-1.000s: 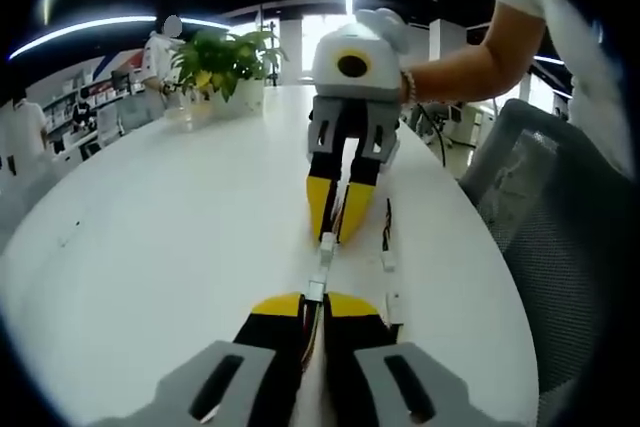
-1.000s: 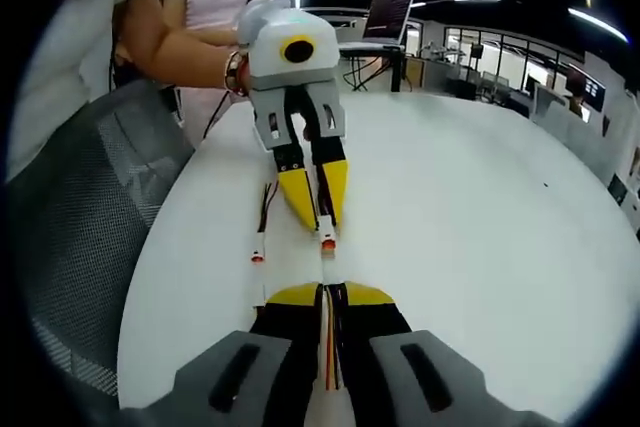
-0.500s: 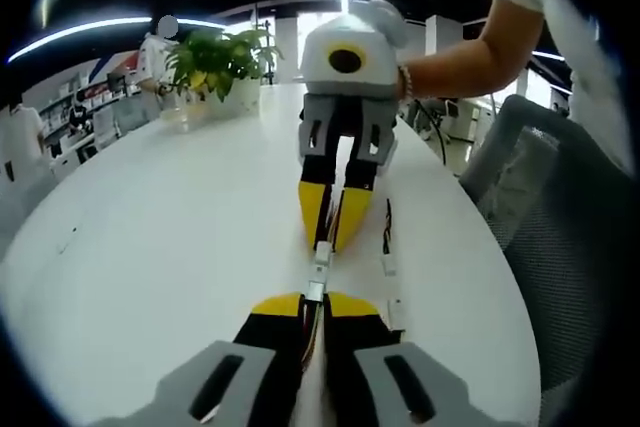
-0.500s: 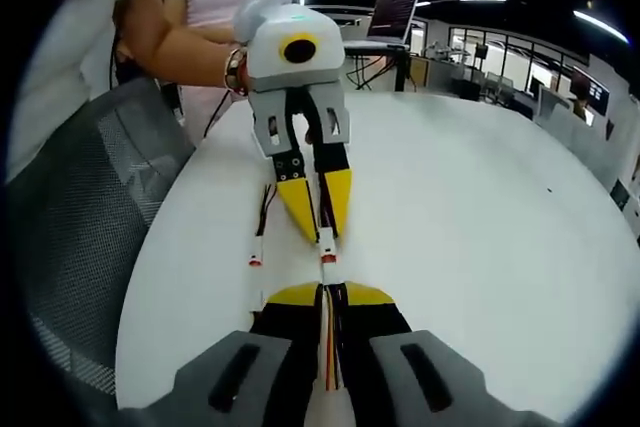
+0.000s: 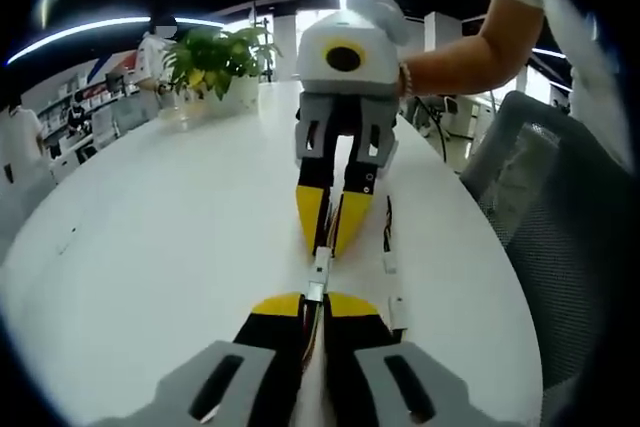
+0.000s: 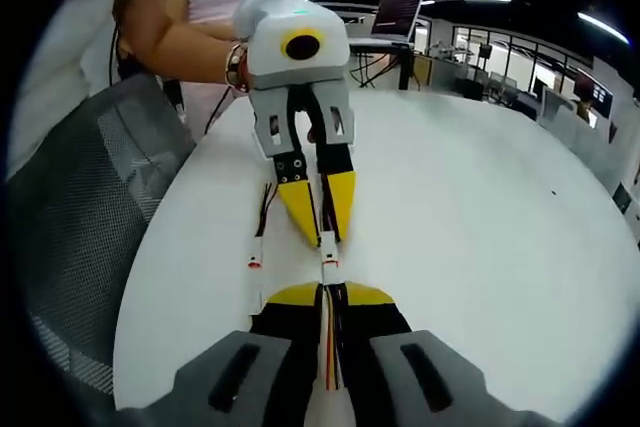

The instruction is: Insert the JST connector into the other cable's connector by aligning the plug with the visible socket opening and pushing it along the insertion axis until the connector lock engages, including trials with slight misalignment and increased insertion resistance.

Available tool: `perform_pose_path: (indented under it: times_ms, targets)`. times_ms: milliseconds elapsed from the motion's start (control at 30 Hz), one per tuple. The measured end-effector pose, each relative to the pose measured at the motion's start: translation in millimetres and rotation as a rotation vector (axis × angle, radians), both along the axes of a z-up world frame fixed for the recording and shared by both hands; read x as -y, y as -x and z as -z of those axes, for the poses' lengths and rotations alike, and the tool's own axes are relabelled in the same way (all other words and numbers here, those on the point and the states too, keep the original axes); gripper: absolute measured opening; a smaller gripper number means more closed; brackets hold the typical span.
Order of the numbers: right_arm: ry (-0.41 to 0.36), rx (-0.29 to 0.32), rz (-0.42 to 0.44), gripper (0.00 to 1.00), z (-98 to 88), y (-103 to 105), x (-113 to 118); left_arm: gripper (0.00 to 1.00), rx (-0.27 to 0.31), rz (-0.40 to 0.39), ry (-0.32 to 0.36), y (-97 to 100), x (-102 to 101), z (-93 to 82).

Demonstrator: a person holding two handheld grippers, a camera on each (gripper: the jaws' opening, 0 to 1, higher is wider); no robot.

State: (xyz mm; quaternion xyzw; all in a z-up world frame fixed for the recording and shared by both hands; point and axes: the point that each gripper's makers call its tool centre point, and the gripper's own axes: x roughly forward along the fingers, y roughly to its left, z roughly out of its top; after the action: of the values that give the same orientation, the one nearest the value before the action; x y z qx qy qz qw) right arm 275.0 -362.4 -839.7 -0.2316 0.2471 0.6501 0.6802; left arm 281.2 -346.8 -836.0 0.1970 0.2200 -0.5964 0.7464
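Observation:
Low in the left gripper view, my left gripper (image 5: 313, 299) is shut on a thin cable ending in a white JST connector (image 5: 315, 289). Facing it, the right gripper (image 5: 327, 247) is shut on the other cable, whose white connector (image 5: 321, 264) meets the first end to end. In the right gripper view my right gripper (image 6: 327, 290) sits at the bottom, shut on its cable. The left gripper (image 6: 327, 239) comes down from above, and its connector (image 6: 329, 263) reaches my jaw tips. Whether the lock has caught, I cannot tell.
All this happens over a white oval table (image 5: 150, 227). A spare cable (image 5: 388, 247) with white end connectors lies beside the jaws, seen as the spare cable (image 6: 262, 227) on the other side. A potted plant (image 5: 220, 57) stands far back. A mesh chair (image 6: 90, 207) sits at the table edge.
The two grippers have come closer along their shared line. The gap between the connectors, plain a second ago in the right gripper view, has closed.

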Motion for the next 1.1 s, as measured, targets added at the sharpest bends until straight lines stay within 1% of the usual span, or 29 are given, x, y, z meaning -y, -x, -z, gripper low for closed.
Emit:
perform_pose_path:
  times_ms: [267, 467, 800, 867, 1100]
  targets:
    - [0.012, 0.005, -0.011, 0.04, 1.4, 0.1, -1.0, 0.01, 0.003, 0.006, -0.008, 0.0, -0.7, 1.5]
    - [-0.002, 0.003, -0.017, 0.04, -0.6, 1.4, -4.8, 0.01, 0.0, 0.007, 0.003, 0.4, 1.9, 0.3]
    - [0.013, 0.014, -0.024, 0.04, 0.9, 1.8, -5.5, 0.0, -0.003, 0.002, -0.003, -0.7, 1.8, 1.8]
    - [0.018, 0.017, -0.024, 0.03, 1.6, 1.3, -5.5, 0.0, 0.005, 0.002, -0.01, -1.3, 1.9, 2.4]
    - [0.028, 0.022, -0.022, 0.03, 4.1, -1.3, -4.3, 0.0, -0.003, -0.009, -0.009, -3.2, 2.6, 4.6]
